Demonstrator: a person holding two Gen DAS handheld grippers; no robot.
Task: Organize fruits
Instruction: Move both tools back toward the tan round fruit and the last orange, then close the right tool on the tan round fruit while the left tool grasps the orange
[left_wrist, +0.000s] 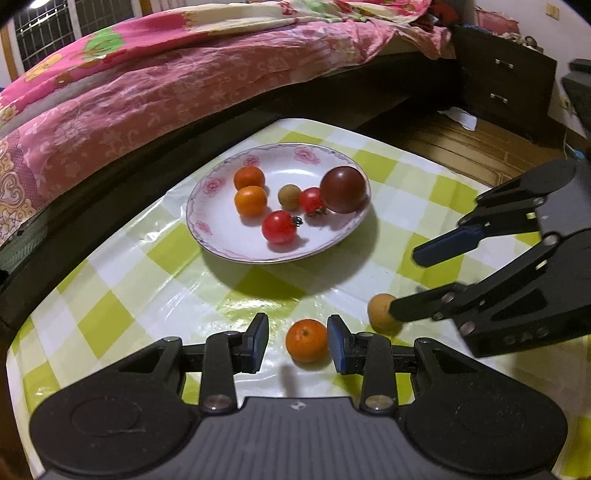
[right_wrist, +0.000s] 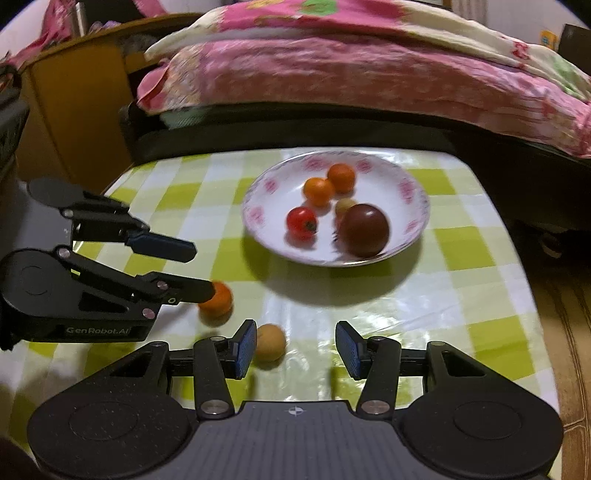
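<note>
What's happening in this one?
A person with a gripper in each hand is gathering fruit onto a flowered plate on a checked tablecloth. Six pieces already sit on the plate. Two remain on the cloth: an orange between the open fingers of the left gripper, and a tan fruit beside the inner finger of the right gripper, also open. Neither is gripped yet.

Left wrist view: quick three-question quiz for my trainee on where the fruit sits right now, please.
1. True or false: the plate holds six fruits.
2. Which fruit lies between the left hand-held gripper's fingers? A) orange B) red tomato C) dark purple fruit
3. Fill in: the tan fruit on the tablecloth lies nearest the ___ hand-held gripper.
Key: 1 true; 2 A; 3 right hand-held gripper.
</note>
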